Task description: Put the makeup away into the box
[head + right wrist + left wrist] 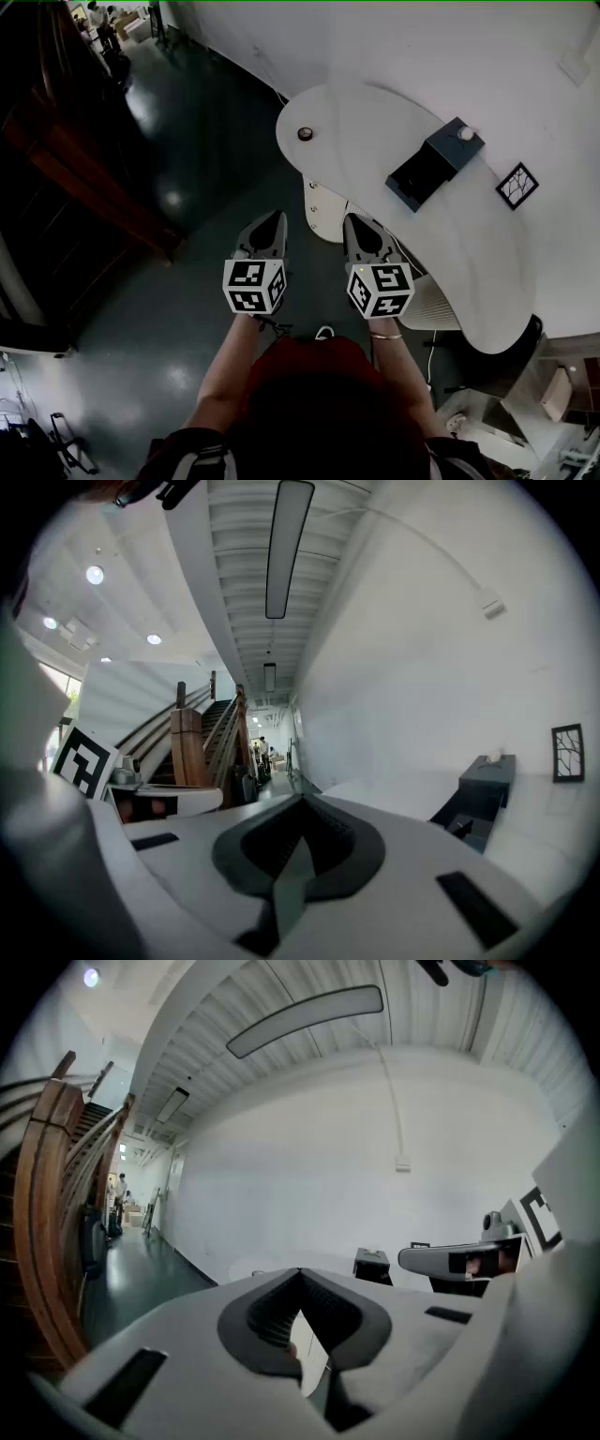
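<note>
Both grippers hang side by side over the floor, left gripper (271, 220) and right gripper (355, 223), short of the near edge of the desk (375, 112). A small round pot (305, 133) sits by its left edge, and the open dark box (433, 164) lies toward its far edge.

Left gripper view: my jaws meet, empty, with the box (372, 1262) ahead.

Right gripper view: jaws together on nothing, with the box (483, 789) at the right.

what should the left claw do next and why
Probably reach forward toward the small round item on the white table and open. The left claw is shut, empty and short of the table; the item lies outside the dark box.
</note>
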`<state>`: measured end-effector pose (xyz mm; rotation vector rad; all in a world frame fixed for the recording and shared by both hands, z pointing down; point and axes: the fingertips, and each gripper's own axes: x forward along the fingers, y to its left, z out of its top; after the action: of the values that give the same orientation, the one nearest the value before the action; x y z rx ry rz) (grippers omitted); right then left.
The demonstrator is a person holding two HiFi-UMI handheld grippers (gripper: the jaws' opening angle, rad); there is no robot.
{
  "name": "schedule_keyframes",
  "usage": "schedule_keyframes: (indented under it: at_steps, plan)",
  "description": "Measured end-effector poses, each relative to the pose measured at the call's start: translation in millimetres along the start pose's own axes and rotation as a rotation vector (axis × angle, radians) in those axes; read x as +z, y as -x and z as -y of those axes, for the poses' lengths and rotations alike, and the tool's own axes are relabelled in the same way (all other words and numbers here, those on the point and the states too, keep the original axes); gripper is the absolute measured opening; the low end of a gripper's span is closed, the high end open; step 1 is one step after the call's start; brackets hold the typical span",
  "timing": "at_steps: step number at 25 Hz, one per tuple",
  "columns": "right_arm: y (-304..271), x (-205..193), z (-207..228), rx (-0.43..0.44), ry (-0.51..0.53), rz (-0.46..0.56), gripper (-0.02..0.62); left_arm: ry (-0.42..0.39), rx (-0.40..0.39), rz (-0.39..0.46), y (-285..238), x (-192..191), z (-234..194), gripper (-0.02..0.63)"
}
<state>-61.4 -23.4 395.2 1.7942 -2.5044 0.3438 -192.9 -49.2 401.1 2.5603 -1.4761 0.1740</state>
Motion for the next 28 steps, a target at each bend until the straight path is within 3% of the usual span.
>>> schedule_keyframes:
  at_steps: [11, 18, 28]
  plan:
    - [-2, 5, 25, 0.043, 0.029, 0.011, 0.014, -0.015, 0.040, 0.012, -19, 1, 19, 0.021]
    - [-2, 11, 28, 0.060, 0.021, 0.019, 0.014, 0.008, 0.084, -0.014, -30, 4, 12, 0.023]
    - [-37, 11, 48, 0.030, 0.026, 0.001, 0.014, 0.008, 0.087, -0.049, -77, -3, -10, 0.025]
